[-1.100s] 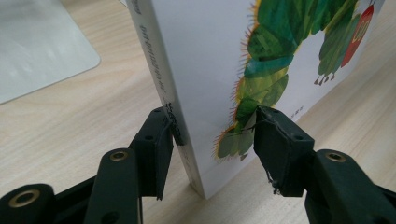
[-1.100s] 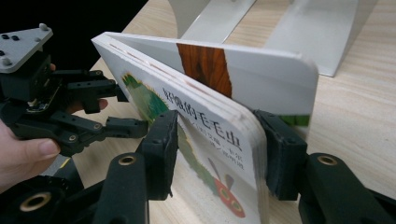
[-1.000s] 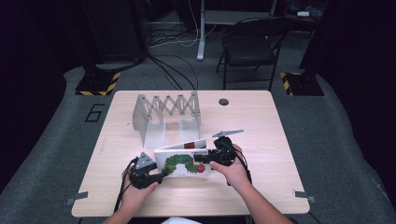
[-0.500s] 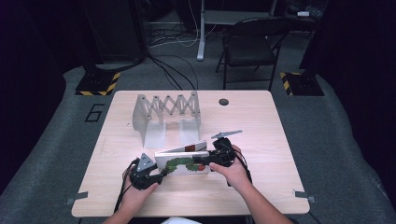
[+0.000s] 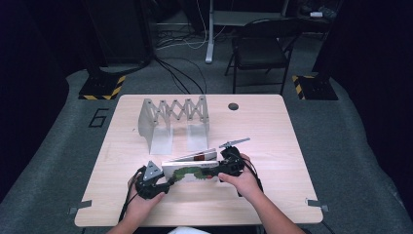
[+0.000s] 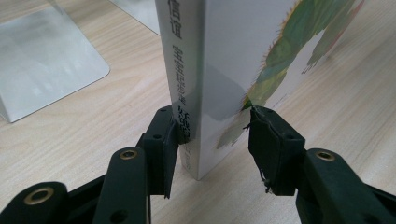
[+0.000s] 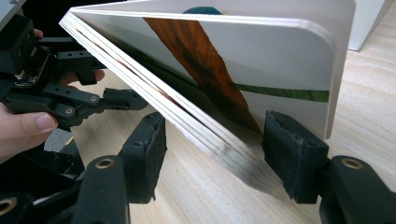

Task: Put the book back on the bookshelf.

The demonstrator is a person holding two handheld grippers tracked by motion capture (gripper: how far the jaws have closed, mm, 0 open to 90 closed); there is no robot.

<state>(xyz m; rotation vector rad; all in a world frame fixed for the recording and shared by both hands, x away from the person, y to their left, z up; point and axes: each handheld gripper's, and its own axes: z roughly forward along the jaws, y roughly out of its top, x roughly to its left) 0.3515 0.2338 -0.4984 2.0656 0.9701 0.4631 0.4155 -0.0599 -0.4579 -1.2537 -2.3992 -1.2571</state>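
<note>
A person at a wooden table (image 5: 272, 146) works a board book (image 5: 192, 170) with a gripper in each hand. The book stands raised on its edge between the two grippers, near the person's side of the table.

The left gripper (image 6: 212, 140) straddles the book's spine end. Its left jaw touches the spine; its right jaw sits at the cover with a sliver of gap, so the jaws are closing but a firm grip cannot be confirmed.

The right gripper (image 7: 212, 140) is at the book's opposite, page-edge end. Its jaws stand wide on either side of the tilted pages and do not pinch them.

Beyond both grippers, farther from the person, an expanding metal rack (image 5: 173, 119) stands with nothing in it.

Judging from this, the book has been lifted upright off the table. Carrying it forward and seating it in the rack appears still to be done.
</note>
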